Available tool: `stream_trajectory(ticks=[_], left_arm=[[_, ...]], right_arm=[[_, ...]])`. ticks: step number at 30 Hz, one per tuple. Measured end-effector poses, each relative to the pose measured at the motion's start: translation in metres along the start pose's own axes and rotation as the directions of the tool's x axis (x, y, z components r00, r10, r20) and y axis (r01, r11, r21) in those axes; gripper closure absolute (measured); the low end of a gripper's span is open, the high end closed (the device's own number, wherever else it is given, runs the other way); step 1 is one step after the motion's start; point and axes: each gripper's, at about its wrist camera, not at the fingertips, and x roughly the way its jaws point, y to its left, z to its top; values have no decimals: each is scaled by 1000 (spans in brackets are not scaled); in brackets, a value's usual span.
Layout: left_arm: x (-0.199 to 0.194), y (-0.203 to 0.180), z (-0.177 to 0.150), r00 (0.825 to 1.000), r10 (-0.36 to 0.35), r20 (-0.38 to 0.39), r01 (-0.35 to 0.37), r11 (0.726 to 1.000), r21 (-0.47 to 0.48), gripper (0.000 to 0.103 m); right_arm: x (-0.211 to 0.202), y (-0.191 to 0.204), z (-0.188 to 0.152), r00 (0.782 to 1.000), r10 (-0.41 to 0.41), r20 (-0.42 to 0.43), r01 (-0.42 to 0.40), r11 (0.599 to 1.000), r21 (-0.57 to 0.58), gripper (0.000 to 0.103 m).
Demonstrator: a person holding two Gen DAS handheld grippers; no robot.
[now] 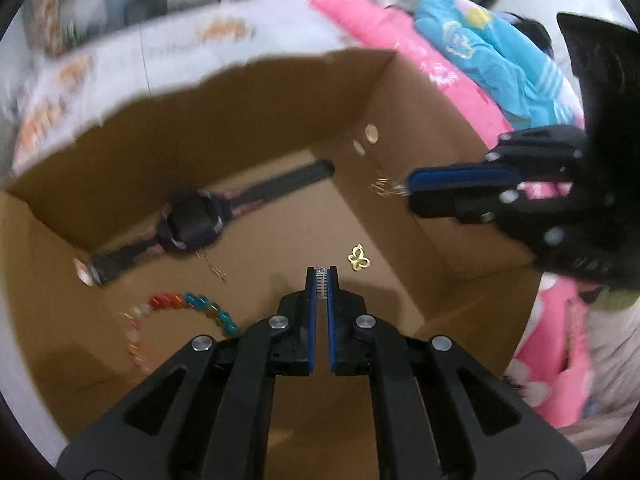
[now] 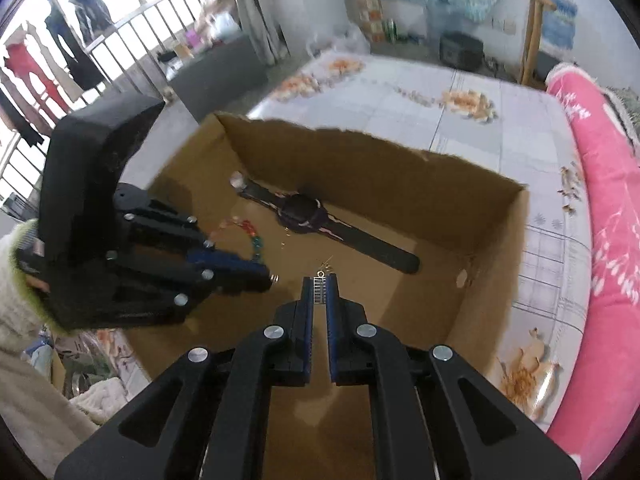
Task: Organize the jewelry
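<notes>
Only left view shows butterfly charm (image 1: 359, 258); both grippers (image 1: 321, 270) (image 2: 320, 278) pinching silver pieces.

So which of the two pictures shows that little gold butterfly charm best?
The left wrist view: the gold butterfly charm lies in plain sight on the floor of the cardboard box, just past the gripper's tips. In the right wrist view I cannot make it out.

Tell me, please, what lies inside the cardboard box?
Inside the cardboard box lie a dark wristwatch, a colourful bead bracelet and a gold butterfly charm. The floor under the left gripper and right gripper is covered.
</notes>
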Motion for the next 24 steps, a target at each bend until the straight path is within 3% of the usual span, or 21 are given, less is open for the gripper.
stream_trajectory(ticks=[4,7,15,19,23,24], left_arm=[[7,3,1,999,29,-39,-30,999,-25,97],[7,5,1,999,34,-40,-36,998,-42,78],[0,11,1,1000,26,-18,-27,997,-67,71],[-23,0,-8,991,87,99,-88,996,0,61],[-64,-20,-35,957,92,277,-111,992,56,42],[-73,-25,-45,948,87,308,-111,992,63,40]], right_arm=[[17,-2,9,999,-3,-46,4,1000,26,96],[17,-4,8,999,-2,-37,3,1000,27,96],[3,-13,5,1000,-9,-5,9,998,66,96],[-30,-11,-6,997,-17,80,10,997,80,96],[-85,1,-36,975,-7,222,-9,998,69,94],[-98,4,-45,968,-2,250,-16,997,72,90]])
